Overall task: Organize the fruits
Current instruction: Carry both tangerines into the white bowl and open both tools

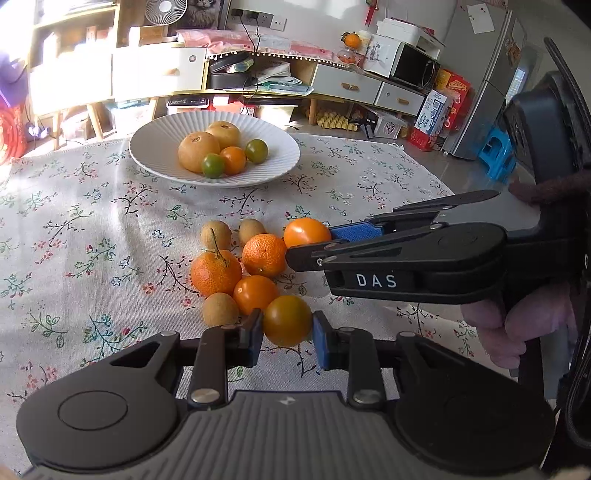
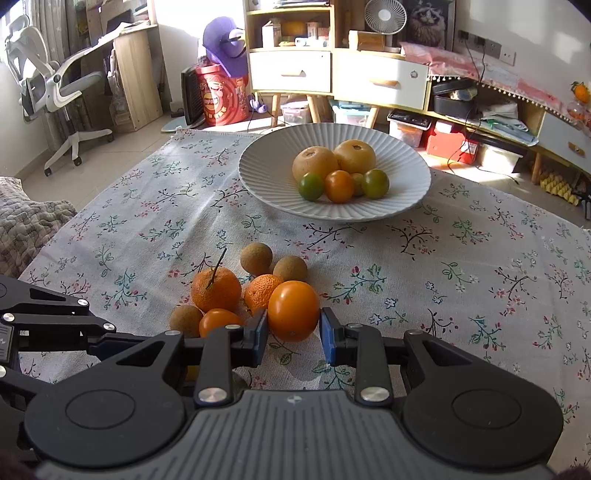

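Left gripper [image 1: 287,326] and right gripper [image 2: 293,328], angled downward, each clench an orange tomato.

Left tool [image 1: 287,328] grips an orange tomato [image 1: 287,320] (tablecloth [image 1: 92,236] beneath).

A lived-in home, living room with a kitchen corner

A desk under a floral cloth [image 2: 461,258] stands before wooden cabinets with white drawers [image 2: 291,70], a small fan [image 2: 385,16] and a cat picture [image 2: 428,18] on top. A microwave [image 1: 415,66] and a refrigerator [image 1: 480,74] stand to one side, a white swivel chair [image 2: 48,85] by a curtained window, storage boxes [image 2: 404,129] on the tiled floor.
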